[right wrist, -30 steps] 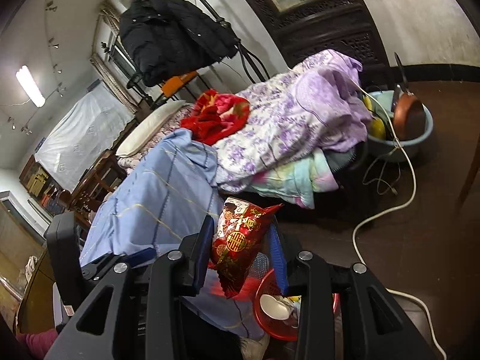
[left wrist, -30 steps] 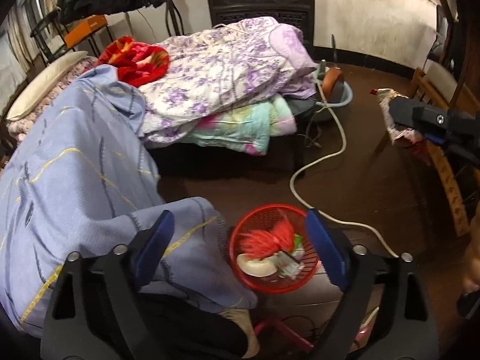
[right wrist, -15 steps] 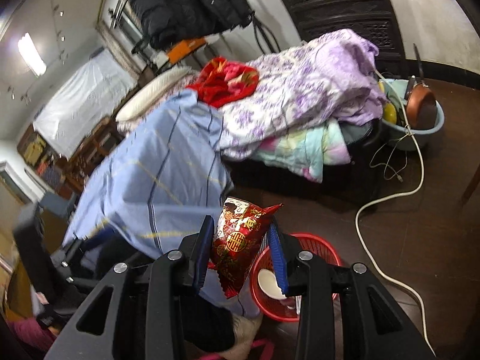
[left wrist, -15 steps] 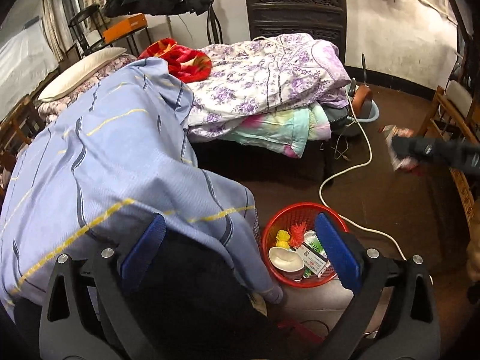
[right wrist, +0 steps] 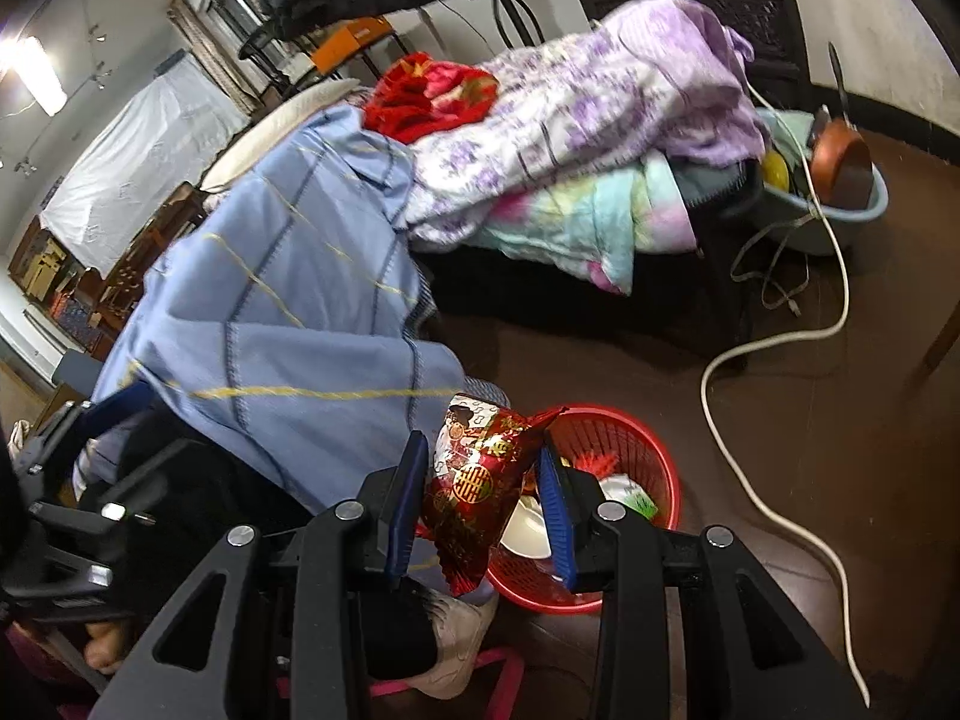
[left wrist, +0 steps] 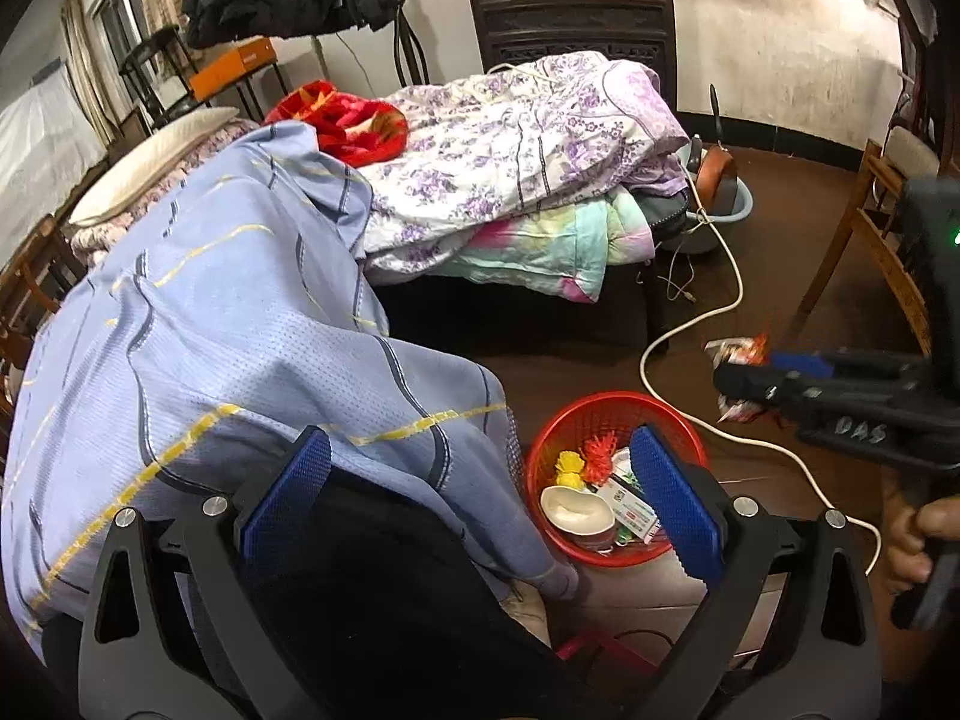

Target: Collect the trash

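**Snack bag over the bin, drop not yet made**

The right gripper (right wrist: 483, 501) had its jaws closed partway on a red-and-gold snack bag (right wrist: 477, 480), pinched approx. at its middle, top sticking up and crimped bottom hanging below. In the right wrist view the red basket (right wrist: 651, 483) sat at about 3 o'clock from the bag, w/ the bag's lower edge overlapping the near rim. A white cup (left wrist: 577, 510) and other scraps already lay inside.

The left gripper (left wrist: 480, 498) was empty; its jaws had just been opening and stood wide, nothing btwn them, basket at 3 o'clock of its centre.

Risks, as judged: the bag hung more over the rim than the basket's middle, so letting go there could tip it onto the floor or against the blue bedsheet (left wrist: 198, 324) at 9 o'clock. Light, crinkly foil may cling to a pad. The white cable (left wrist: 690, 324) ran close by at 1 o'clock and might snag a swing.
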